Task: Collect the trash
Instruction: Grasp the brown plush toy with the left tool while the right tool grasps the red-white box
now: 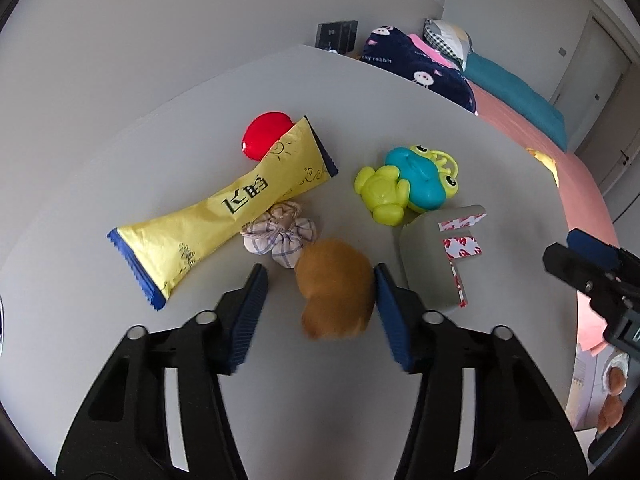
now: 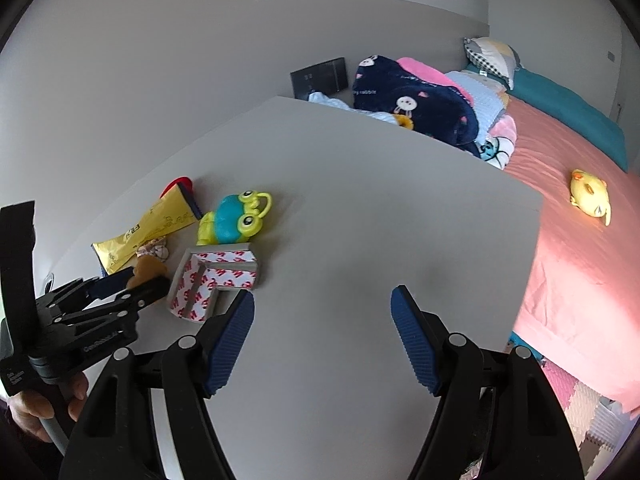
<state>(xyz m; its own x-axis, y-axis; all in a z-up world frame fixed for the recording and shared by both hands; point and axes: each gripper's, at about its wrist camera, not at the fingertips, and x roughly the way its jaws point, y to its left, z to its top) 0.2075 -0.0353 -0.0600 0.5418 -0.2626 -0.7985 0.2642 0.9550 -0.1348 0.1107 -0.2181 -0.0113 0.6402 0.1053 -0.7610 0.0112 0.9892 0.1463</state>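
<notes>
On the grey table (image 1: pixel 168 152) lie a yellow snack wrapper (image 1: pixel 224 208), a red object (image 1: pixel 266 134), a small checked cloth pouch (image 1: pixel 280 234), a green-and-blue frog toy (image 1: pixel 412 182), a grey foam corner guard with red-white tape (image 1: pixel 436 256) and a brown fuzzy lump (image 1: pixel 336 288). My left gripper (image 1: pixel 320 304) is open, its fingers on either side of the brown lump, the right pad touching it. In the right wrist view the left gripper (image 2: pixel 132 280) shows around the lump (image 2: pixel 148 268). My right gripper (image 2: pixel 322 336) is open and empty over bare table (image 2: pixel 360 200), right of the corner guard (image 2: pixel 212 280).
A bed with a pink sheet (image 2: pixel 580 280), a dark blue blanket (image 2: pixel 416 104), a teal pillow (image 2: pixel 568 112) and a yellow plush chick (image 2: pixel 592 196) runs along the table's right edge. A wall stands behind the table. Foam floor mats (image 2: pixel 576 408) lie at lower right.
</notes>
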